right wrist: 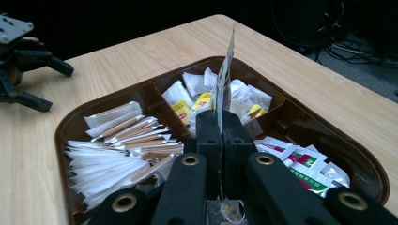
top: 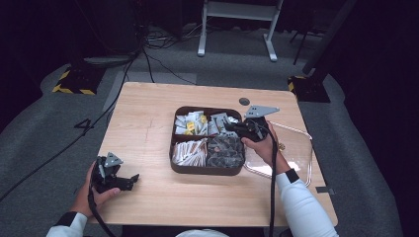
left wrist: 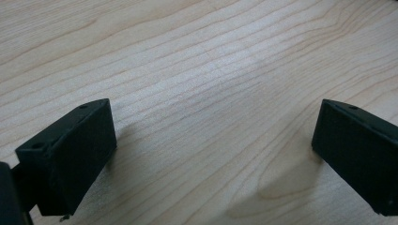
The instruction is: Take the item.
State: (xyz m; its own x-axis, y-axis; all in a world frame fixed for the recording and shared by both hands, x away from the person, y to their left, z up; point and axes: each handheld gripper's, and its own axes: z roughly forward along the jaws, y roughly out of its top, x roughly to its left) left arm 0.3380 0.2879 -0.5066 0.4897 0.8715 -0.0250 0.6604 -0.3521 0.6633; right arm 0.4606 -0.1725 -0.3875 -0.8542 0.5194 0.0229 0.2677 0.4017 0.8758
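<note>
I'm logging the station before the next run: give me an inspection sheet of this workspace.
Surface: wooden table, bare around the tray.
Job's things: brown four-compartment tray of sachets and white packets; one sachet held upright, edge-on.
Clutter: clear tray beside the brown one.
Grippers: right gripper shut on the sachet above the tray; left gripper open, low over bare wood.
Cables: one trails from each gripper; more lie on the floor.
Surroundings: grey carpet, white stand legs, dark backdrop.

wooden table with brown tray
</note>
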